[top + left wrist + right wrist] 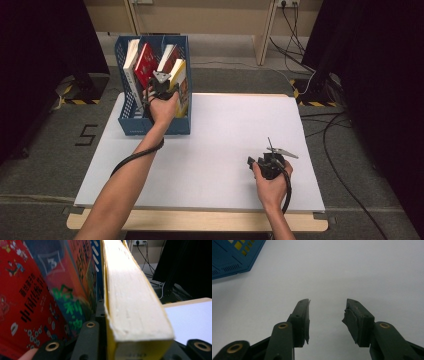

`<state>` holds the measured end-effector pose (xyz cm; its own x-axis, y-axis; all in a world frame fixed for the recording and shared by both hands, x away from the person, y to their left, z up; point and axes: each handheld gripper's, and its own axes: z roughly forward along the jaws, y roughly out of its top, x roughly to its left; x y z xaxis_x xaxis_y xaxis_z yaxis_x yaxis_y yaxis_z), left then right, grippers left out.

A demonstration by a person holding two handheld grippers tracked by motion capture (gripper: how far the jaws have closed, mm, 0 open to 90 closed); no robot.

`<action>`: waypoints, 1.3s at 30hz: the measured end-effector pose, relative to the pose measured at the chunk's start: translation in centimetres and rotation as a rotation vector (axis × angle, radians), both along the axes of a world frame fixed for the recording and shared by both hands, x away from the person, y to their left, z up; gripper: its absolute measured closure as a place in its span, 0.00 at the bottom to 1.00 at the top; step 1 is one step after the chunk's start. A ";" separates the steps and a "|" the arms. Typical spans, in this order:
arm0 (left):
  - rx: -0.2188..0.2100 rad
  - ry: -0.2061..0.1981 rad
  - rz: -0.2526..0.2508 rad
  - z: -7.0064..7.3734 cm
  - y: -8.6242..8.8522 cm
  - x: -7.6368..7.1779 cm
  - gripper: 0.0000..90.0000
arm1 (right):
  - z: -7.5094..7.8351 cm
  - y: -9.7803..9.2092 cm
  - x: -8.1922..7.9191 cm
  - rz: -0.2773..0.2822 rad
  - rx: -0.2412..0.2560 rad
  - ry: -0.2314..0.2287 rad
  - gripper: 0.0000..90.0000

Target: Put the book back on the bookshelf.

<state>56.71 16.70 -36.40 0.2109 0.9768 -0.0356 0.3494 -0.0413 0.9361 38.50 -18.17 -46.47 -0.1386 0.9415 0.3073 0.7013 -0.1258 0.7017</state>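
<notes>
At the desk's ten o'clock corner, the left gripper clamps its jaws on a yellow-covered book standing in a blue file rack. The thick paperback looks stiff, fairly heavy, best pinched near its spine. The right gripper rests at five o'clock, jaws apart, holding nothing.

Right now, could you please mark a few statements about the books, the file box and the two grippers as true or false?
1. The left gripper straddles the yellow-covered book. True.
2. The right gripper holds a red book. False: its jaws stand open and empty over the white table.
3. The books stand in a blue file box. True.
4. The blue file box sits at the table's near right corner. False: it is at the far left corner.
5. A red book stands left of the yellow-covered one. True.
</notes>
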 end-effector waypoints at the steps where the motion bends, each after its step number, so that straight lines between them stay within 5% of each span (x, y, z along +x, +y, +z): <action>1: 0.002 -0.007 0.004 0.2 -0.1 0.1 0.84 | 0.0 0.0 0.0 0.000 0.000 0.000 0.61; 7: -0.002 -0.006 0.014 0.5 -0.2 1.0 0.84 | 0.0 -0.1 0.0 -0.002 0.003 0.000 0.61; 21: 0.010 -0.030 0.021 -1.1 -0.8 2.4 0.84 | 0.0 -0.1 0.0 -0.002 0.006 0.003 0.61; 39: 0.043 -0.046 0.020 -1.1 -1.1 2.6 0.81 | -0.1 0.0 0.0 0.002 0.006 0.005 0.61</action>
<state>59.36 15.60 -37.55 0.1917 0.9813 0.0159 0.3071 -0.0754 0.9487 38.46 -18.15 -46.53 -0.1387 0.9393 0.3139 0.7049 -0.1290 0.6975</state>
